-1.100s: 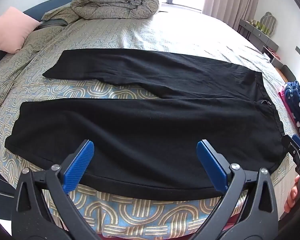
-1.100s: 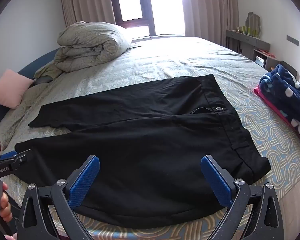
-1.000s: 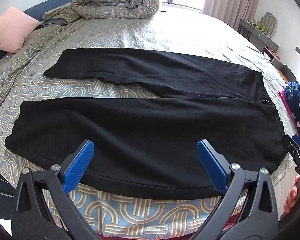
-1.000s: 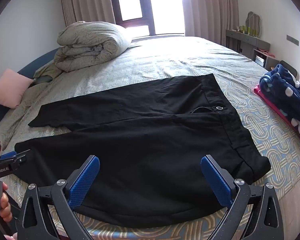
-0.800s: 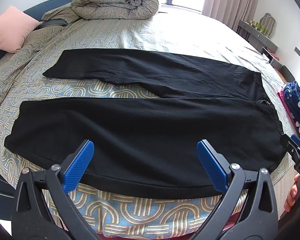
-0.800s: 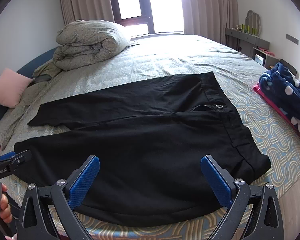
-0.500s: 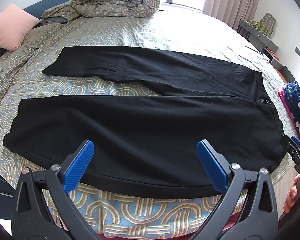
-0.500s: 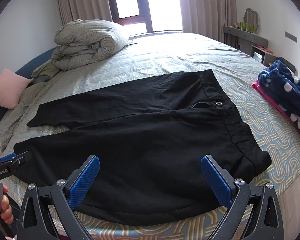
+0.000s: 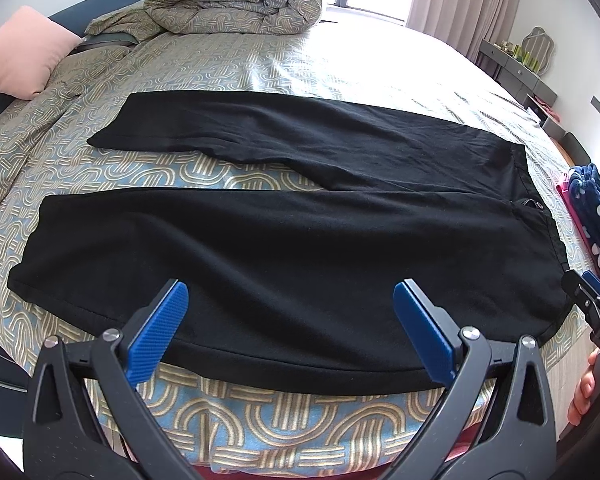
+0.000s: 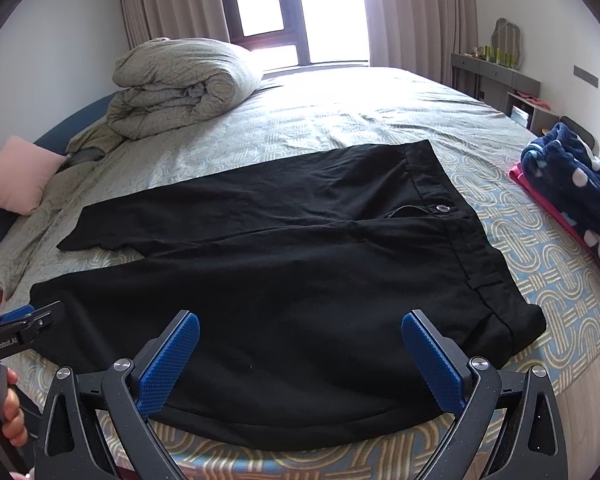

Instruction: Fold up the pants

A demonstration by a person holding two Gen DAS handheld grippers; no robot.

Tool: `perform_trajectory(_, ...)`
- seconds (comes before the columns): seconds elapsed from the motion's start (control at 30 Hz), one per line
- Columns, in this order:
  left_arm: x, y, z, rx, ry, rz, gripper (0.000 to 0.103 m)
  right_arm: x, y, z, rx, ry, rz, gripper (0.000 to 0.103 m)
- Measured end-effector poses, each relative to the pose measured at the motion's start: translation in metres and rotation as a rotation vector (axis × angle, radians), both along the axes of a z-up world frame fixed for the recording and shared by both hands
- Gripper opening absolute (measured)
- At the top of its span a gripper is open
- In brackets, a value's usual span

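Black pants (image 9: 283, 240) lie flat on the patterned bed, legs spread apart to the left, waistband with a button (image 10: 442, 208) to the right. My left gripper (image 9: 291, 300) is open and empty, hovering over the near leg by the bed's front edge. My right gripper (image 10: 300, 332) is open and empty, hovering over the near hip of the pants (image 10: 300, 272), near the waistband corner. The right gripper also shows at the right edge of the left wrist view (image 9: 592, 300). The left gripper shows at the left edge of the right wrist view (image 10: 15, 320).
A rolled duvet (image 9: 235, 0) and a pink pillow (image 9: 23, 52) lie at the far left of the bed. A folded navy dotted blanket (image 10: 572, 184) on a pink item lies at the right edge. A dresser (image 10: 496, 80) stands by the right wall.
Both grippers have moved slightly forward over the pants and stay open. The pants have not moved.
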State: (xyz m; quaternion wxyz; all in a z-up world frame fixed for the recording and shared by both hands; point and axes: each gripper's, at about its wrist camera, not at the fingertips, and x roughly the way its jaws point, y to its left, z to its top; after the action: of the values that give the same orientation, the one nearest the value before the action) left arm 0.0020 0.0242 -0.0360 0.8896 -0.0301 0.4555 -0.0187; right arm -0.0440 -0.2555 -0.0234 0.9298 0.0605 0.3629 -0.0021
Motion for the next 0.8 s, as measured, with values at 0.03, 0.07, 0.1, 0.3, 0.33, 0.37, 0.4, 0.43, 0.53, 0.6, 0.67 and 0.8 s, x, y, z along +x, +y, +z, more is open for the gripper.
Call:
perform_trajectory(0.03, 0.0, 0.0, 0.0, -0.001, 0.001, 0.001, 0.102, 0.0, 0.0, 0.0, 0.001, -0.006, 0.0, 0.102)
perform_trajectory(0.07, -0.001, 0.001, 0.0, -0.001, 0.002, 0.001, 0.102, 0.0, 0.0, 0.0, 0.005, 0.006, 0.001, 0.102)
perform_trajectory(0.1, -0.001, 0.001, 0.0, -0.001, 0.002, 0.001, 0.102, 0.0, 0.001, 0.0, 0.0, 0.007, 0.001, 0.102)
perform_trajectory(0.3, -0.002, 0.003, 0.0, 0.003, -0.002, 0.003, 0.102, 0.0, 0.003, 0.0, -0.014, 0.04, 0.006, 0.102)
perform_trajectory(0.33, -0.002, 0.004, 0.0, 0.003, -0.002, 0.003, 0.102, 0.0, 0.004, 0.0, -0.008, 0.038, 0.007, 0.102)
perform_trajectory(0.37, -0.002, 0.005, 0.0, 0.003, -0.001, 0.005, 0.102, 0.0, 0.004, 0.0, -0.005, 0.035, 0.006, 0.102)
perform_trajectory(0.4, -0.002, 0.005, 0.0, 0.003, -0.001, 0.007, 0.102, 0.0, 0.004, 0.0, -0.006, 0.034, 0.006, 0.102)
perform_trajectory(0.43, -0.002, 0.005, 0.0, 0.003, 0.001, 0.008, 0.102, 0.0, 0.004, 0.0, -0.009, 0.037, 0.005, 0.102)
perform_trajectory(0.53, -0.001, 0.007, -0.001, 0.003, 0.003, 0.014, 0.102, 0.0, 0.004, 0.0, -0.002, 0.036, 0.005, 0.102)
perform_trajectory(0.6, -0.002, 0.009, -0.001, 0.002, 0.001, 0.016, 0.102, 0.0, 0.005, 0.001, 0.0, 0.033, 0.005, 0.102)
perform_trajectory(0.67, -0.002, 0.01, -0.002, 0.0, 0.002, 0.018, 0.102, 0.0, 0.004, 0.0, 0.002, 0.035, 0.005, 0.102)
perform_trajectory(0.8, -0.005, 0.024, -0.009, 0.005, 0.032, 0.041, 0.102, 0.0, -0.001, -0.002, 0.033, 0.057, -0.003, 0.102)
